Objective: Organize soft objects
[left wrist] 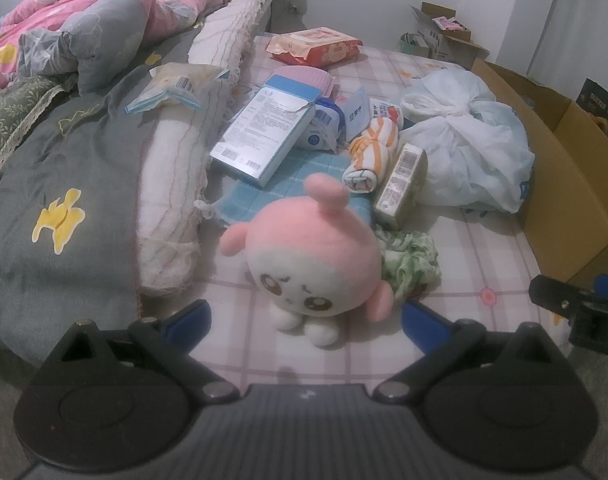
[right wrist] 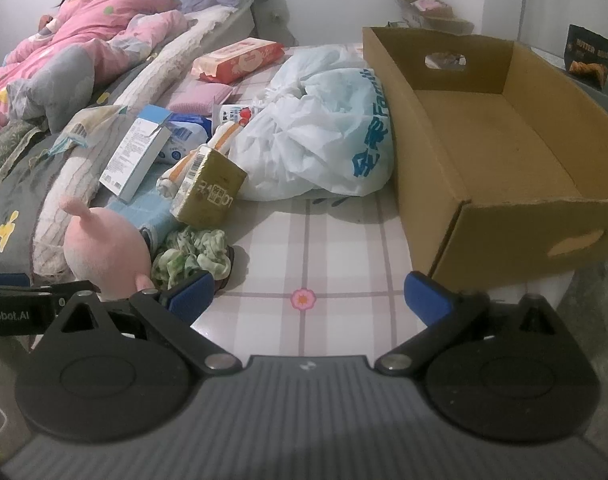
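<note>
Pink plush toy point(left wrist: 304, 256) lies outside bare cardboard box point(right wrist: 499, 128).

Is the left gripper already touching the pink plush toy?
Apart. The left wrist view shows the left gripper open, with checked sheet visible between each blue fingertip and the pink plush toy.

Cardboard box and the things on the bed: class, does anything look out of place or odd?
Yes. The cardboard box sits empty while the pink plush toy, green scrunchie and rolled striped cloth lie scattered on the checked sheet among cartons. The blue-and-white carton lies with its flap torn open.
</note>
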The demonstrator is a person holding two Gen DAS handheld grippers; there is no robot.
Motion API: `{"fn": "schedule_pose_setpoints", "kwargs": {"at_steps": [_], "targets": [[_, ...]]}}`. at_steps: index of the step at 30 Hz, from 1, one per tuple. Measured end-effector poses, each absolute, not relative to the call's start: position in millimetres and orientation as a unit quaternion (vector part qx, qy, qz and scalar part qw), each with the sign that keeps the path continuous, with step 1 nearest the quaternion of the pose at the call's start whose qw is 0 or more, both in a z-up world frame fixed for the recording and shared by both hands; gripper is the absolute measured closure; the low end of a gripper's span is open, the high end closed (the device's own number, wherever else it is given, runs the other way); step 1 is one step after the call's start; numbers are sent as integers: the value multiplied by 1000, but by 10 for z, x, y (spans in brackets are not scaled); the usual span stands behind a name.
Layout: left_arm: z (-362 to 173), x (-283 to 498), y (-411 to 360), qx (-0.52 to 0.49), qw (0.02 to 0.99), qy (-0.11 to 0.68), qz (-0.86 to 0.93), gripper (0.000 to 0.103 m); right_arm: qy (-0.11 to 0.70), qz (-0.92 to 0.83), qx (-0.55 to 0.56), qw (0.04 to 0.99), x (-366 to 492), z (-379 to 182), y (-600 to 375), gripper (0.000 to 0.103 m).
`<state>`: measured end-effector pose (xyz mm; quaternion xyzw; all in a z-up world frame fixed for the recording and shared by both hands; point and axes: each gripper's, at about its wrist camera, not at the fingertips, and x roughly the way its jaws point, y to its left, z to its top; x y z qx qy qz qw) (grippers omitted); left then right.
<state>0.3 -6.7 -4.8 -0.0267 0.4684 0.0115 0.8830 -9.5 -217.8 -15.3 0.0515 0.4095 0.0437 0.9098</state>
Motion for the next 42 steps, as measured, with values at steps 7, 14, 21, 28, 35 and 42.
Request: {"fn": "schedule_pose_setpoints", "kwargs": {"at_steps": [7, 14, 21, 28, 35, 42], "targets": [[-44, -3, -61, -28, 885, 465, 11, 1, 408, 51, 42, 910, -91, -123, -2120, 1], [-43, -4, -56, -28, 885, 464, 10, 1, 406, 51, 39, 912, -88, -107, -2102, 1], [-28, -5, -61, -26, 886, 463, 8, 1, 406, 51, 37, 912, -90, -107, -2099, 1], [-24, -4, -67, -26, 886, 463, 8, 1, 407, 49, 37, 911, -90, -108, -2098, 1], [-12, -9, -81, -23, 886, 462, 6, 1, 407, 49, 37, 911, -91, -108, -2103, 1], [-12, -12, -89, -23, 886, 463, 6, 1, 408, 48, 38, 911, -91, -111, -2105, 1]]}}
